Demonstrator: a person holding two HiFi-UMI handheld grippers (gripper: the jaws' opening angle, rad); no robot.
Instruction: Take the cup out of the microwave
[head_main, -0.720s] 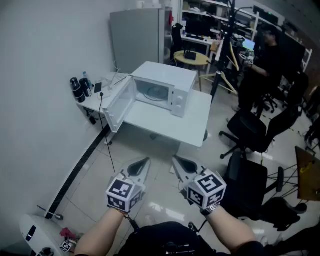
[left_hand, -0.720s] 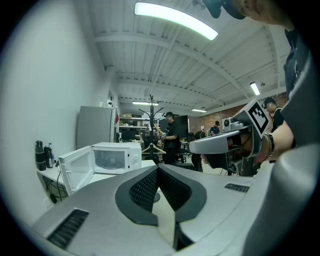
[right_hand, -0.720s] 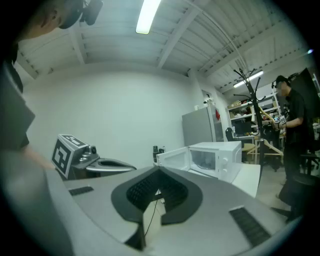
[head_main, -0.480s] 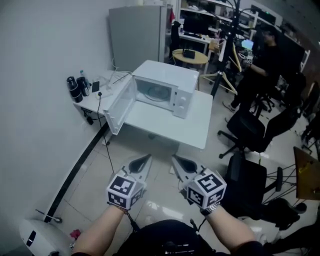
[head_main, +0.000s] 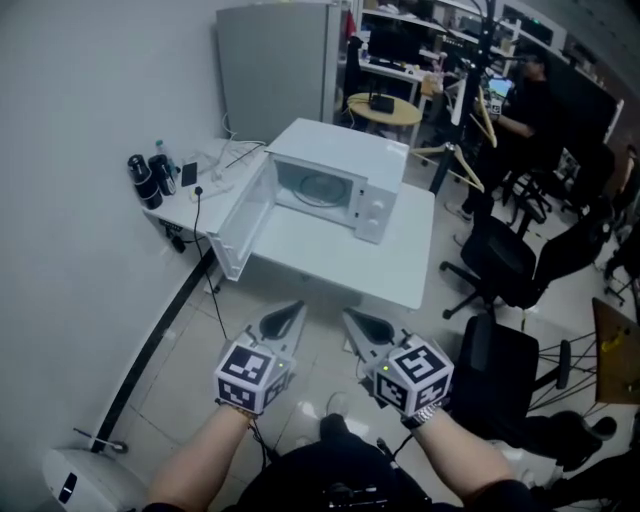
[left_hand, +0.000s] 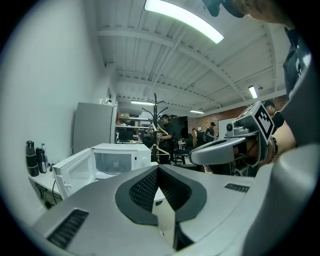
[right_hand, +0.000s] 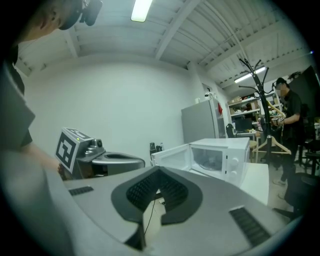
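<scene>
Inside of microwave (head_main: 340, 150) seen only dimly in head view; cup not made out there. Dark bottles (head_main: 148, 178) at wall end of side table (head_main: 180, 205) too small for kind to be told. White device (head_main: 80, 478) in lower left corner cut off by edge. Brown board (head_main: 615, 350) at right cut off by edge. Person (head_main: 525, 100) at far desk dark on dark, outline hard to be traced. Forearms (head_main: 195, 470) cut off by lower edge.

White microwave (head_main: 335, 180) on a white table (head_main: 400, 275) ahead of the fingers (head_main: 284, 326); grey left gripper (head_main: 291, 312) and right gripper (head_main: 352, 320) bear black-and-white square markers behind dark, ribbed pads (left_hand: 145, 190); black bottles (head_main: 148, 178) to the fingers' left, grey cabinet (head_main: 275, 70) beyond, black chairs (head_main: 500, 265) to their right
</scene>
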